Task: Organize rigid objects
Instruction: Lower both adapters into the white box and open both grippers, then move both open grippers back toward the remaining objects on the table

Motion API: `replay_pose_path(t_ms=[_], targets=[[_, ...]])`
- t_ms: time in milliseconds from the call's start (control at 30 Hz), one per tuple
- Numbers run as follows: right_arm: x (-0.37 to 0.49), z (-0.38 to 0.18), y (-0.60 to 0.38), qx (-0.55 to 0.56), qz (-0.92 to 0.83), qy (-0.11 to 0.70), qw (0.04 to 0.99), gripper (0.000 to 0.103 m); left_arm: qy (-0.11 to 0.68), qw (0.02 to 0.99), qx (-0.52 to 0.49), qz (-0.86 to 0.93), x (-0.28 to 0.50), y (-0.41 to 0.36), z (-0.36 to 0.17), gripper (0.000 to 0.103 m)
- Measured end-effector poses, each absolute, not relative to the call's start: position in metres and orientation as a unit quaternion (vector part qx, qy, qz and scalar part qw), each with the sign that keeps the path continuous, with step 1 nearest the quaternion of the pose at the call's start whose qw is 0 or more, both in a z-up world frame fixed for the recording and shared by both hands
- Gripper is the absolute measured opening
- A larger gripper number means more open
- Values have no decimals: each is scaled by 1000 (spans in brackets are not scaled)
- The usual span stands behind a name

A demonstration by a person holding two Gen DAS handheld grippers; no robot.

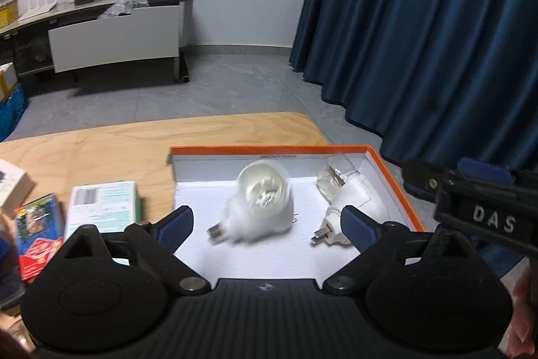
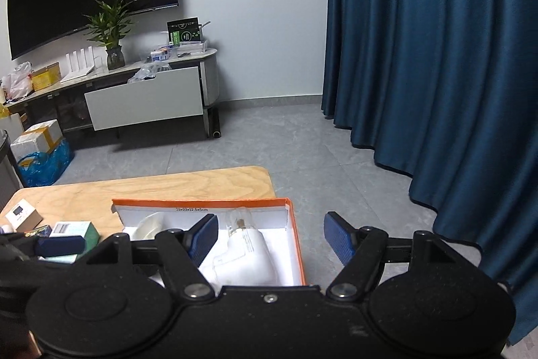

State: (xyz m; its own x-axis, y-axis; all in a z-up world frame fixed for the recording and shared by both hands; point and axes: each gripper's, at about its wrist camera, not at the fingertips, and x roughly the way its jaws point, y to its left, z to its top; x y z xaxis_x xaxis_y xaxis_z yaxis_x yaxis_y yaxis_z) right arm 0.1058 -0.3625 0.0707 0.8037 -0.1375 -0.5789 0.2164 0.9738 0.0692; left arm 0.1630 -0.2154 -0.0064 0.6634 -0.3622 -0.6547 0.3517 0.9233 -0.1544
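Observation:
An orange-rimmed box with a white inside lies on the wooden table. In it lie a white plug-in night light, blurred, and a second plug-in light with a clear bulb. My left gripper is open and empty just above the box, its fingers either side of the two lights. My right gripper is open and empty over the box's right edge; the clear-bulb light lies beneath it. The right gripper also shows in the left wrist view.
Small boxes lie on the table left of the orange box: a white-green carton, a red-blue pack, a white box. Blue curtain at the right, a TV cabinet behind, grey floor between.

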Motion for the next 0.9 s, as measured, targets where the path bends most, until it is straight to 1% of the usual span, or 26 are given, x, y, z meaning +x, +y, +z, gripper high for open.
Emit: replay_pose_path(t_ms=[200,467,900], targets=[[84,80,-353,84,-91,293,948,87,356,917,8,-179,143,-196,7,99],[65,79,-329,86,-73,310,944,87,353,923,1,-151,121,-161,15,99],[55,77,-259,83,-5,324,943,87,345,933,-12,-104,94,-102,17,99]])
